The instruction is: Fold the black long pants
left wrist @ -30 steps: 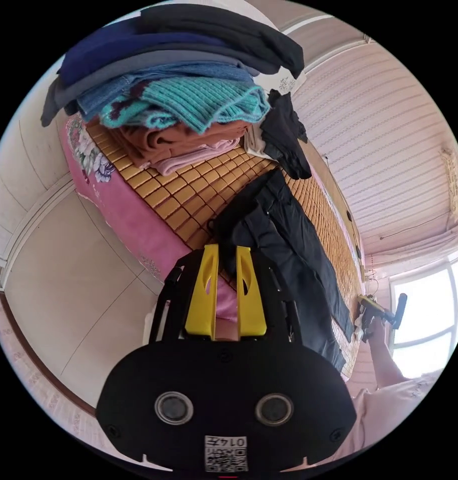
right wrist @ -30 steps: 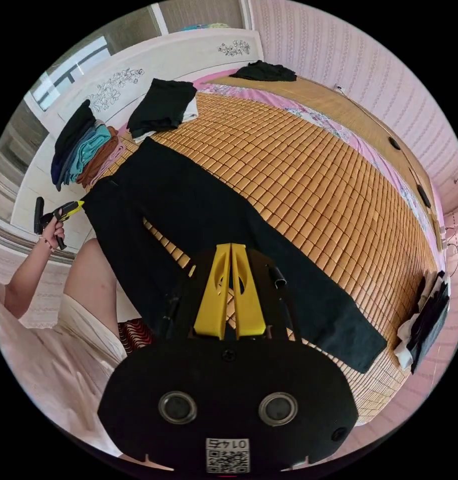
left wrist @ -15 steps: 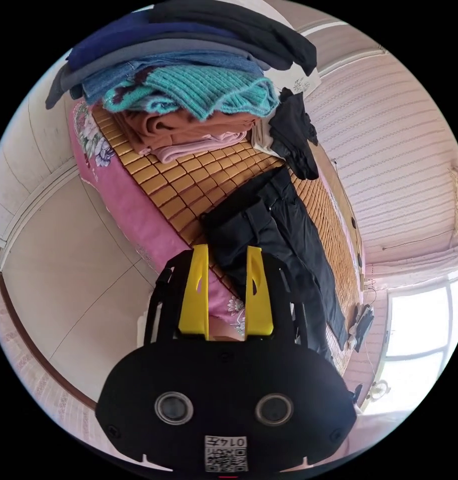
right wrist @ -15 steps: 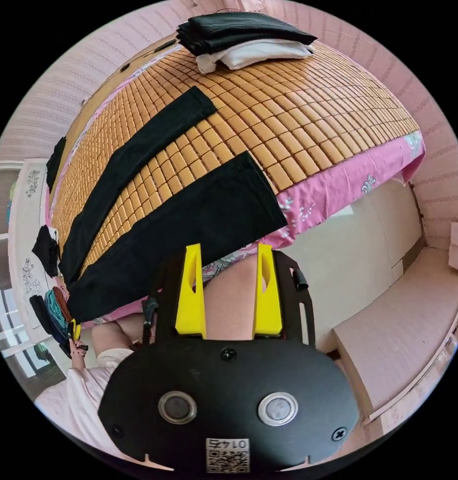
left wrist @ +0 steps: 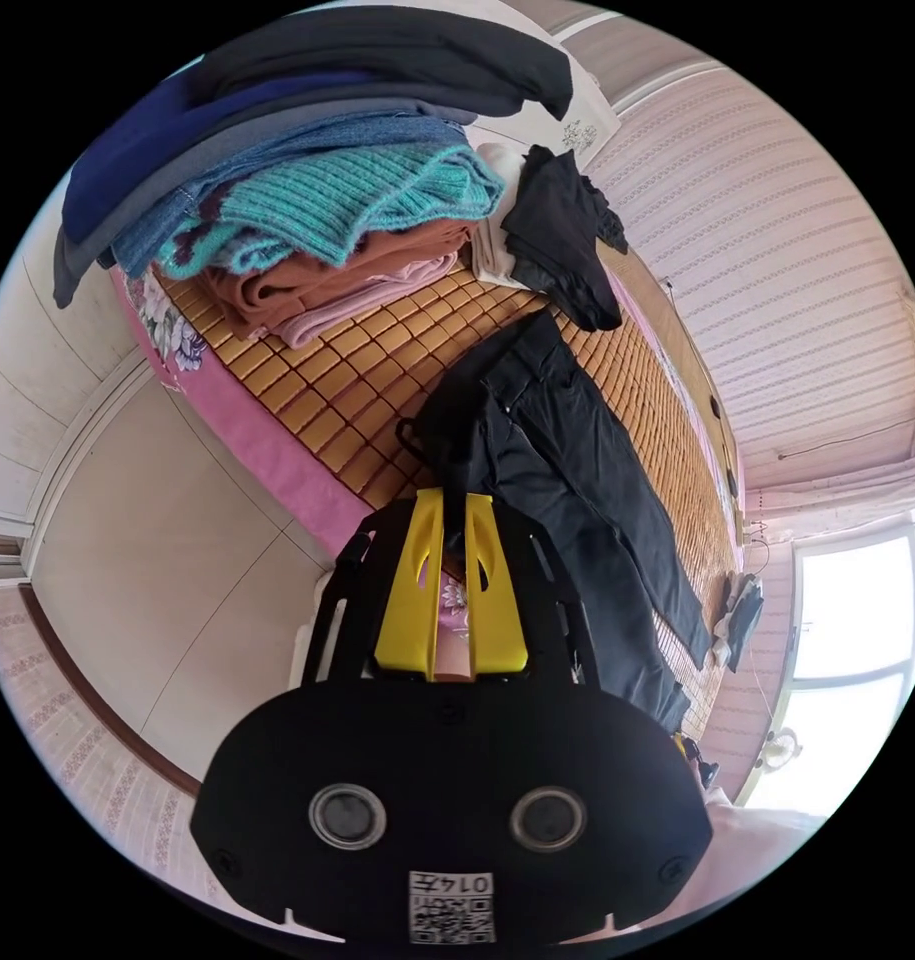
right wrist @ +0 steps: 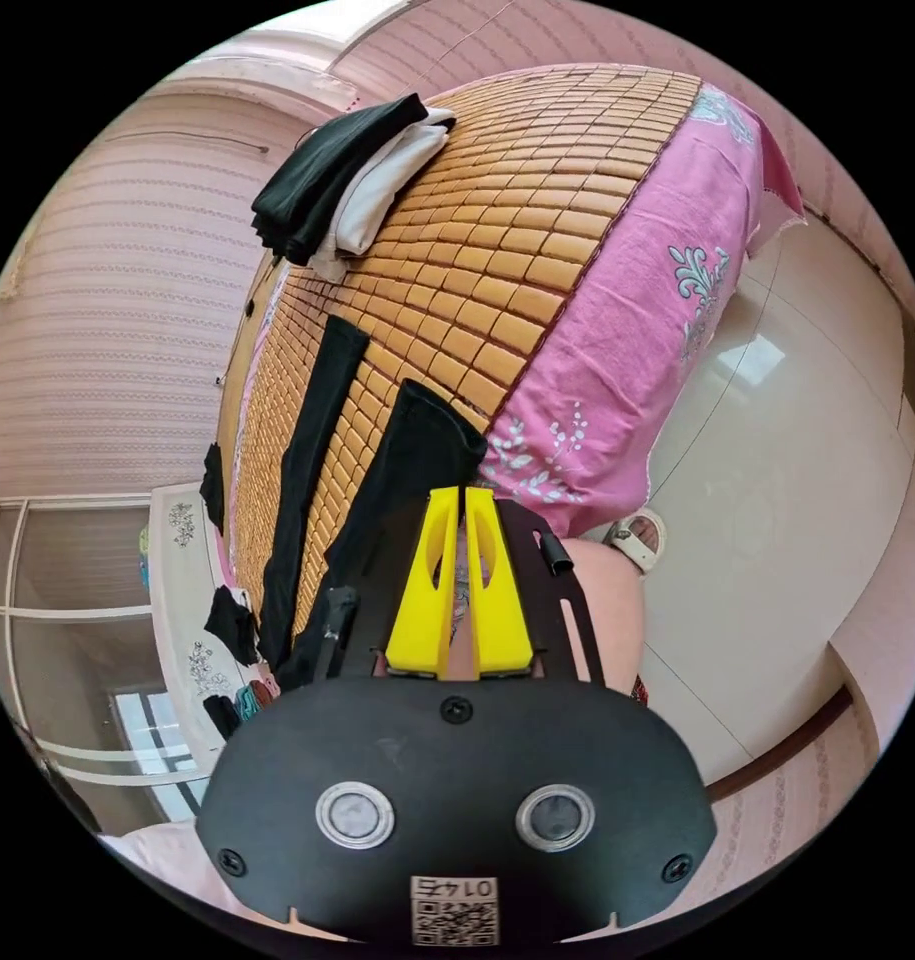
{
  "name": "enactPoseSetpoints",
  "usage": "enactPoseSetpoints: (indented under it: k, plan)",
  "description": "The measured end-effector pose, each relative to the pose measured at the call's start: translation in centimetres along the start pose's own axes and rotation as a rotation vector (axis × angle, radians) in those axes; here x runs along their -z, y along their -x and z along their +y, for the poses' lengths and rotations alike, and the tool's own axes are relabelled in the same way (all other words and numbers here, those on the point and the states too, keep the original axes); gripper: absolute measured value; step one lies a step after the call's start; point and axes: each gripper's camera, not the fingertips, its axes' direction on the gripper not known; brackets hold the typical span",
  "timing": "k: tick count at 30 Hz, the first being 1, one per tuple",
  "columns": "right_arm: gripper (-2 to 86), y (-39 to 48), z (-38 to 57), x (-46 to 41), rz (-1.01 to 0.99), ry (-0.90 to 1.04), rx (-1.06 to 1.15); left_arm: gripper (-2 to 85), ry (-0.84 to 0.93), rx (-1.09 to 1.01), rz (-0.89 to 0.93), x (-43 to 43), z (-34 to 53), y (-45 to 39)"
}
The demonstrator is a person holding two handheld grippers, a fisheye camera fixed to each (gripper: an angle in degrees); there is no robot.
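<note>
Smooth black pants [left wrist: 567, 480] sprawl across tiled bamboo mat [left wrist: 377, 390].

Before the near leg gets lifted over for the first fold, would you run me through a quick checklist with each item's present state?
1. black pants laid out flat on the bamboo mat: ok.
2. left gripper closed at the waist edge: ok; cloth actually caught: cannot tell.
3. right gripper closed at the near cuff: ok; cloth caught: cannot tell.
4. Far leg straight: ok.
5. Folded stack apart from the pants: ok.
</note>
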Motion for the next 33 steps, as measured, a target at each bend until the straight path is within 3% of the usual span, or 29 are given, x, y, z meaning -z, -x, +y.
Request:
enactPoseSetpoints:
  k: [4,8,17,23,26,28,30,33]
  plan:
    - [0.4,-1.2,-0.3,4.0,-0.207,-0.065,0.027,3.6,-0.029,-0.006,0.098,0.8,0.9,-1.1]
    - [0.2,-0.8,-1.8,6.8,-0.284,-0.079,0.07,3.3,-0.049,-0.092,0.144,2.3,1.8,-3.0]
    - [0.7,9.7,-12.1,4.0,-0.103,0.052,0.243,1.9,-0.162,-0.221,0.292,4.1,-3.6,-12.5]
    - [5.3,14.5,-15.8,-2.5,-0.081,0.045,0.169,5.0,-0.178,-0.021,0.213,-3.4,-10.5,-19.2]
    - [8.7,15.3,-15.7,-4.4,0.085,0.091,0.22,3.9,-0.268,0.055,0.307,-5.1,-9.7,-21.4]
    - [12.3,16.0,-15.8,-6.2,0.293,0.158,0.283,1.7,-0.194,-0.087,0.422,-6.8,-9.1,-25.1]
    - [13.2,16.6,-15.5,-7.7,0.404,0.194,0.321,0.2,-0.064,-0.211,0.32,-8.8,-8.2,-28.7]
    - [12.4,18.7,-14.8,-9.0,0.518,0.154,0.383,-0.7,0.115,-0.387,-0.047,-13.1,-6.9,-34.0]
